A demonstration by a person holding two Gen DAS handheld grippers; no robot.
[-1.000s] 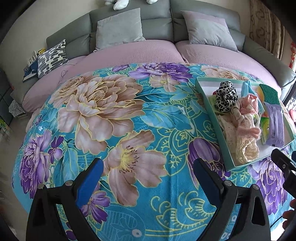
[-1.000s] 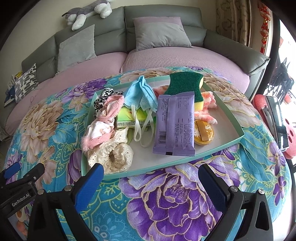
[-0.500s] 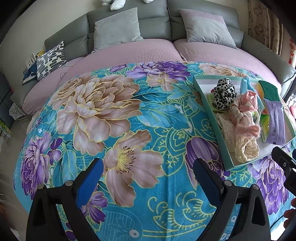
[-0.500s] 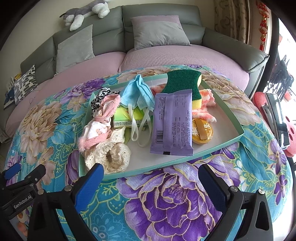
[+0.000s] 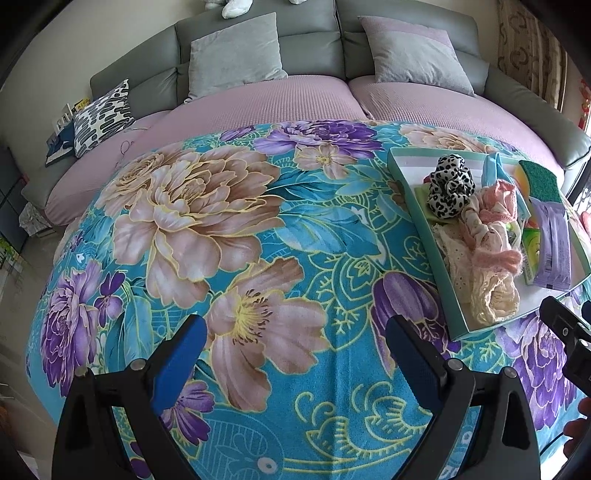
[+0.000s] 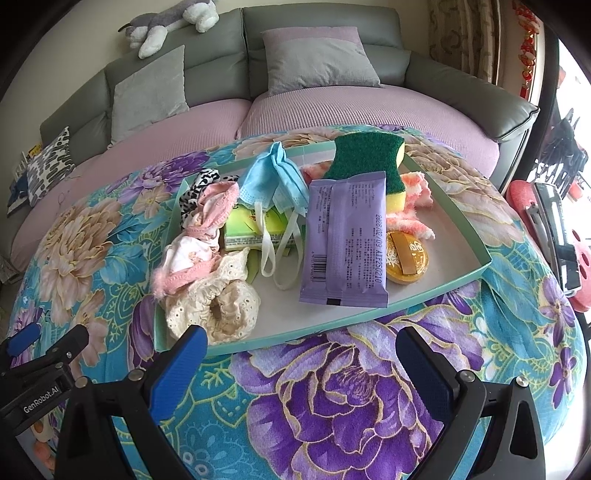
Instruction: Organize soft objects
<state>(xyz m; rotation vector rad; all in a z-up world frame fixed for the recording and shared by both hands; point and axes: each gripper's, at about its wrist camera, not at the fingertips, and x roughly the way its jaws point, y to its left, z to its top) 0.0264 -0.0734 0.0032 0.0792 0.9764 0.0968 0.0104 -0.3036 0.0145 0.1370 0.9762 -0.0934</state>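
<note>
A shallow green tray (image 6: 476,266) (image 5: 406,177) lies on the flowered blanket and holds a heap of soft things. In it I see a cream lace scrunchie (image 6: 218,306) (image 5: 491,295), a pink headband (image 6: 207,218), a leopard scrunchie (image 5: 448,184), a blue face mask (image 6: 275,177), a purple packet (image 6: 343,240), a green sponge (image 6: 365,155), a green tissue pack (image 6: 243,229) and a round orange puff (image 6: 406,254). My right gripper (image 6: 299,365) hovers open just in front of the tray. Left of the tray, my left gripper (image 5: 295,350) is open over bare blanket.
The flowered blanket (image 5: 221,221) covers a round surface in front of a grey sofa (image 5: 314,40) with pink seat covers and several cushions. A plush dog (image 6: 166,22) lies on the sofa back. A red stool (image 6: 546,236) stands at the right.
Both grippers have crept forward a little, so the tray sits slightly closer in the right wrist view. Nothing in the tray has moved and both grippers stay open.
</note>
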